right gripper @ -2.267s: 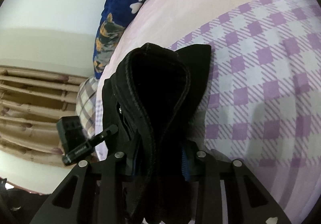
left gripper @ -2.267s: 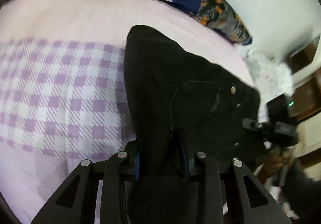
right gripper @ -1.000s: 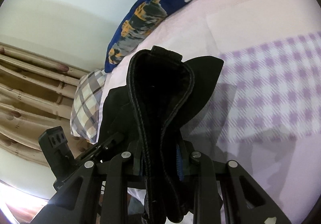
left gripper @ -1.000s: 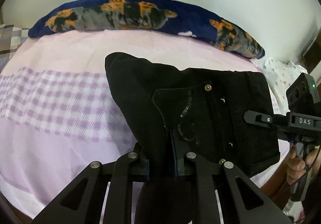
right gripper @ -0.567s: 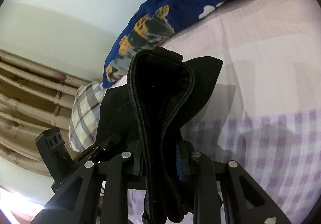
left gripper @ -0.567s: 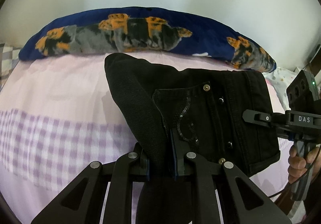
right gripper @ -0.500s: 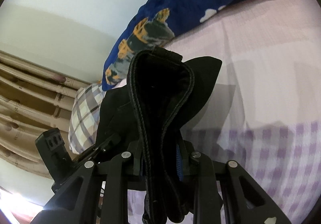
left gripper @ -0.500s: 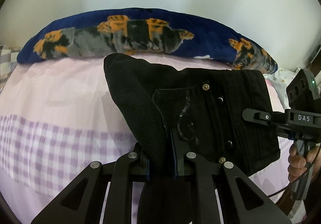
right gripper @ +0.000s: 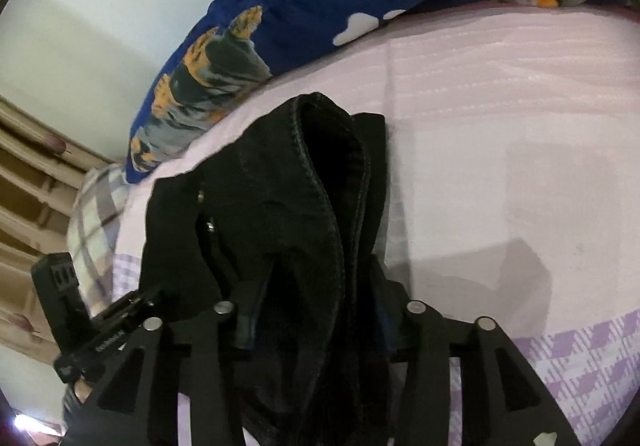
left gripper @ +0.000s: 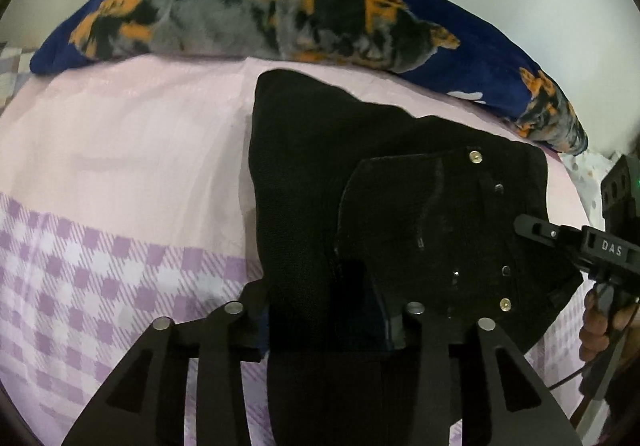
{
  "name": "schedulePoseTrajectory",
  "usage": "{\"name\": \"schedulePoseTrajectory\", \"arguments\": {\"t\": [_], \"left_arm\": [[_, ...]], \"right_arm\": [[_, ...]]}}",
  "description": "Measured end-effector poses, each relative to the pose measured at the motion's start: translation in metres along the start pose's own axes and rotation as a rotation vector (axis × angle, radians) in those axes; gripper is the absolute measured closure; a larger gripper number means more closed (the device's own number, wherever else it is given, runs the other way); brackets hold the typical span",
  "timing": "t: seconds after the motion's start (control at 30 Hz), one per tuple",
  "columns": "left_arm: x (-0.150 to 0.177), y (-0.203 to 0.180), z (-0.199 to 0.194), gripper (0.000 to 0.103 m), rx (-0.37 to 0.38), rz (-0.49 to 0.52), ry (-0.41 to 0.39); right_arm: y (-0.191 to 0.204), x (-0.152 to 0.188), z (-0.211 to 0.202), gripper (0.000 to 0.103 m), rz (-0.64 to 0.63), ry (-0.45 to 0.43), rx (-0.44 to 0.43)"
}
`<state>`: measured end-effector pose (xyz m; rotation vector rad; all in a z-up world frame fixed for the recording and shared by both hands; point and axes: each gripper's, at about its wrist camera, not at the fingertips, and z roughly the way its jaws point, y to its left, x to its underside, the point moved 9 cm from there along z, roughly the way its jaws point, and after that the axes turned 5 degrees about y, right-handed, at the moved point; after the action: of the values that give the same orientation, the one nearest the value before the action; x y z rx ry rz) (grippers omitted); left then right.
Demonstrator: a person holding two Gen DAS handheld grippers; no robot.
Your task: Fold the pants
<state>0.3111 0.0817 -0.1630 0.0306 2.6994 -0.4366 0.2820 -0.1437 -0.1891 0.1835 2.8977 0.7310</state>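
**Pants lowered toward the sheet, grips loosening**

Since a second ago we have carried the black pants closer to the blue pillow, and both jaws have widened. Our left gripper and right gripper are opening, with thick denim bunched between their fingers. Stitched seams and metal rivets catch light on the coarse cloth. It drapes over the smooth pink bedsheet; the checked band lies bare on the near side.
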Motion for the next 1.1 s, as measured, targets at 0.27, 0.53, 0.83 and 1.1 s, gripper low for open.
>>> {"name": "schedulePoseTrajectory", "arguments": {"t": [0.27,0.53,0.83,1.1], "left_arm": [[0.019,-0.003,-0.016,0.052,-0.112,0.030,-0.046],[0.067,-0.025,-0.061,0.049,-0.241,0.073,-0.096],[0.111,-0.045,-0.094,0.044,-0.257,0.052,-0.126],[0.130,-0.058,-0.118,0.044,-0.291,0.052,-0.180]], "right_arm": [[0.008,0.021,-0.016,0.046,-0.067,-0.051,0.128],[0.027,0.055,-0.071,0.034,-0.122,-0.187,0.256],[0.061,0.107,-0.102,0.013,-0.198,-0.269,0.313],[0.067,0.132,-0.116,0.009,-0.189,-0.321,0.347]]}}
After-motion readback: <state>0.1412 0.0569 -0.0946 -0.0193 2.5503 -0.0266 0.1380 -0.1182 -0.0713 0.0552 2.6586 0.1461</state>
